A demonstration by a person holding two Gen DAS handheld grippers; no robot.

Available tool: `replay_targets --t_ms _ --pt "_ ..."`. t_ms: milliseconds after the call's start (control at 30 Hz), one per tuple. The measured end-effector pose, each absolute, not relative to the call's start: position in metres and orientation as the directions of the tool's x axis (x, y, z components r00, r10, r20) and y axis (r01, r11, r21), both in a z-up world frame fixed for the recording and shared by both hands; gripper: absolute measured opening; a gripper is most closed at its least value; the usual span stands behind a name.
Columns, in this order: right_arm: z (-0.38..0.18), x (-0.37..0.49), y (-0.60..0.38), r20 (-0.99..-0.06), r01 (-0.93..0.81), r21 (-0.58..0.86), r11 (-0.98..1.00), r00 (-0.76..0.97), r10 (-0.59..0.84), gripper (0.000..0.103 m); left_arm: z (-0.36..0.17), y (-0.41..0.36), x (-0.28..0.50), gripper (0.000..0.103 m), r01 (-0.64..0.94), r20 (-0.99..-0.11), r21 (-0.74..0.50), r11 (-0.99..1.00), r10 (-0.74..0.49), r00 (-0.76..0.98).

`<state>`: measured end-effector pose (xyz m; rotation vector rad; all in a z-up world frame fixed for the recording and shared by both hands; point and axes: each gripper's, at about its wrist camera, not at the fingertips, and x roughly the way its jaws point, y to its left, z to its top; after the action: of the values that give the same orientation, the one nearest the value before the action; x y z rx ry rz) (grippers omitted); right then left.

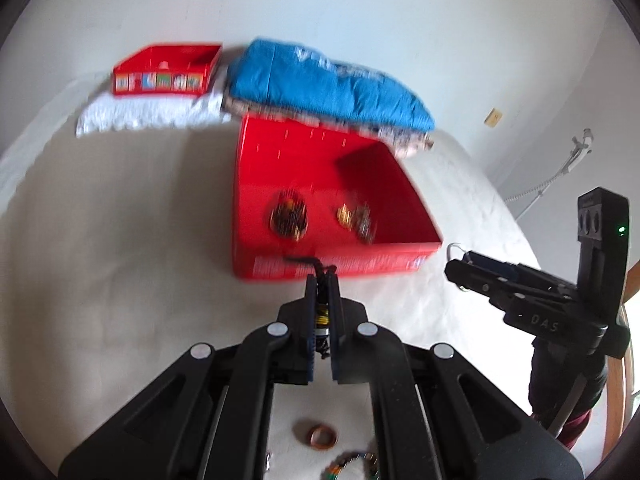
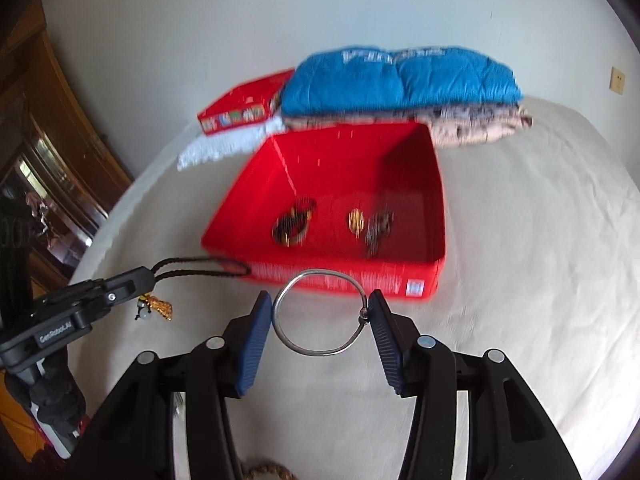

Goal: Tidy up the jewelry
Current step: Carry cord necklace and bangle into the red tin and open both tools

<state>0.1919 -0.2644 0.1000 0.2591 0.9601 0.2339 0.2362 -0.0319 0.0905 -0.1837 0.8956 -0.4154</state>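
Note:
A red open box lies on the white bed, with a beaded bracelet and small gold and dark pieces inside; it also shows in the right wrist view. My left gripper is shut on a black cord necklace with a yellow charm, just before the box's near wall; the cord loop reaches toward the box. My right gripper holds a silver bangle between its blue pads, just short of the box's near wall.
A blue folded quilt on patterned bedding lies behind the box. A second red box sits on a white towel. A copper ring and a beaded bracelet lie on the bed below my left gripper. A wooden cabinet stands left.

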Motion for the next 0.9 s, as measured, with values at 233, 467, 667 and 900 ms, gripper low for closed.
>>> replay_targets --t_ms 233,467,667,900 --pt "0.101 0.241 -0.268 -0.762 -0.064 0.329 0.942 0.571 0.305 0.050 0.124 -0.050 0.276 0.003 0.276 -0.628 -0.328 0.903 -0.427 0.650" --pt "0.054 0.293 -0.266 -0.819 -0.020 0.313 0.950 0.502 0.280 0.050 0.072 -0.066 0.347 0.003 0.213 -0.711 -0.369 0.905 -0.423 0.561" --pt "0.021 0.318 -0.255 -0.859 -0.021 0.265 0.964 0.449 0.246 0.050 0.028 -0.073 0.383 0.003 0.190 -0.778 -0.358 0.914 -0.404 0.480" --pt "0.009 0.324 -0.258 -0.876 -0.013 0.229 0.973 0.434 0.211 0.051 0.012 -0.073 0.395 0.005 0.182 -0.805 -0.352 0.918 -0.396 0.441"
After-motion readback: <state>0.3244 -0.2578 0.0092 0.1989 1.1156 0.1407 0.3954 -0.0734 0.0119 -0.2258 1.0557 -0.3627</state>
